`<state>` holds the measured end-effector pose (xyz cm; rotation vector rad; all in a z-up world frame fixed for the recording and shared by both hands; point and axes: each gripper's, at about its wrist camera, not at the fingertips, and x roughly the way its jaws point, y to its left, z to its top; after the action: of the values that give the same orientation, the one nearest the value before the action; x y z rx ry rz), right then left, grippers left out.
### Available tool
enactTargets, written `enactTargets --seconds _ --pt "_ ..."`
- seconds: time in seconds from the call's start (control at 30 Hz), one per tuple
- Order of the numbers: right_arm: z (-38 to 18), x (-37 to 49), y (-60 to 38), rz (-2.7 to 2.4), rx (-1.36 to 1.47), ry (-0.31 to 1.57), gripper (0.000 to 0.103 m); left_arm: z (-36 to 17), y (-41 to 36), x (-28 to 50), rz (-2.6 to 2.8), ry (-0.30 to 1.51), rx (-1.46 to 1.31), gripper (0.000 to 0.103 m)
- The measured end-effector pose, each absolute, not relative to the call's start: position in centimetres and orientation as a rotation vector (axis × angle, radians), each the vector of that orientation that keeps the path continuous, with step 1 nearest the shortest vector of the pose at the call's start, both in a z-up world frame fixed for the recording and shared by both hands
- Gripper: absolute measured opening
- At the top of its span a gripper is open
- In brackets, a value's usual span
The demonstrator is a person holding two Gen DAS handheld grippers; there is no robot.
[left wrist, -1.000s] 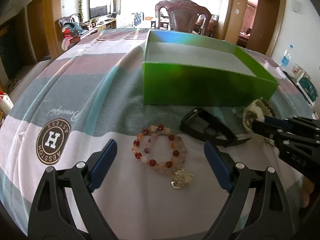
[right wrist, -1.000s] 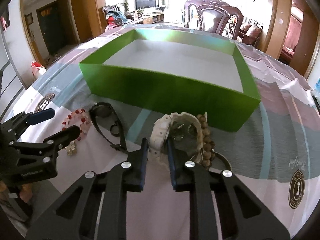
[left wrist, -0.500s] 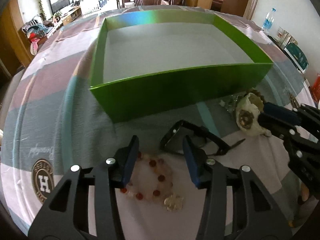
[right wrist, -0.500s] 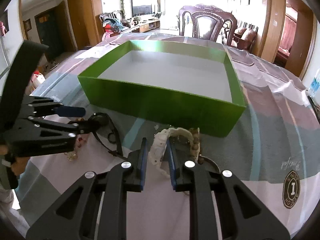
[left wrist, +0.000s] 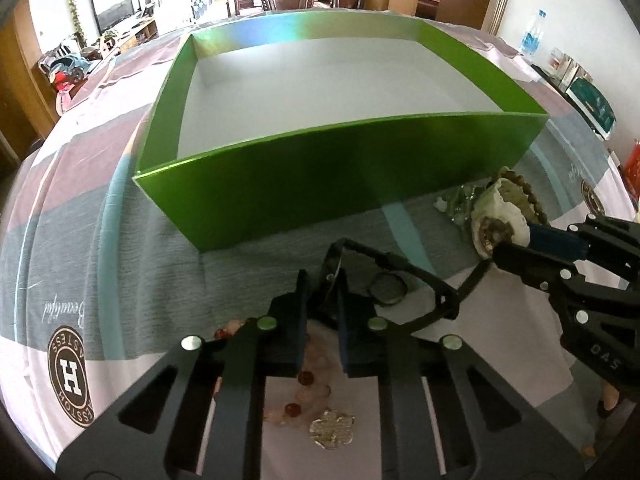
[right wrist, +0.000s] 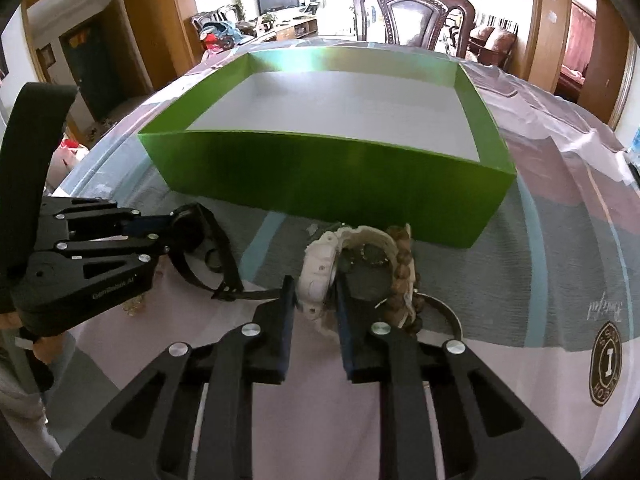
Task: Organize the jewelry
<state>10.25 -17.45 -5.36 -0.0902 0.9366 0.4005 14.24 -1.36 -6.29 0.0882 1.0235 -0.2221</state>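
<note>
Since the earlier frame, we are seeing that the left gripper (left wrist: pixel 322 312) has travelled from above the red and pale beaded bracelet (left wrist: pixel 304 394) forward to the black plastic sunglasses (left wrist: pixel 394 276), and its blue pads have come together from wide apart. Now these pads are pinching the near edge of the sunglasses frame, so the tongs are narrow and holding it. The bracelet, with its small silver charm (left wrist: pixel 333 427), is lying on the striped tablecloth (left wrist: pixel 80 240) below the left fingers, behind the tips.

We are also seeing the right gripper (right wrist: pixel 313 300) staying where it was. Its pads are clamping the strap of the white chunky wristwatch (right wrist: pixel 320 276), which is resting on the cloth. A brown wooden bead bracelet (right wrist: pixel 404 264) is touching the watch on its right side.

Just beyond both grippers the green cardboard box (right wrist: pixel 320 172) with a white floor is standing open on the cloth.
</note>
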Motion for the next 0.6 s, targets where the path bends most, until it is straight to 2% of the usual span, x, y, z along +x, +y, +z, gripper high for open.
enactTargets --seconds 0.27,0.6 --pt "-3.3 9.7 -18.8 0.402 -0.034 0.886 0.020 -2.3 -0.6 11.7 -0.238 0.934 0.056 0.010" --pt "3.6 9.9 -20.2 0.472 0.010 0.806 0.020 4.1 1.8 12.2 -0.188 0.793 0.035 0.010"
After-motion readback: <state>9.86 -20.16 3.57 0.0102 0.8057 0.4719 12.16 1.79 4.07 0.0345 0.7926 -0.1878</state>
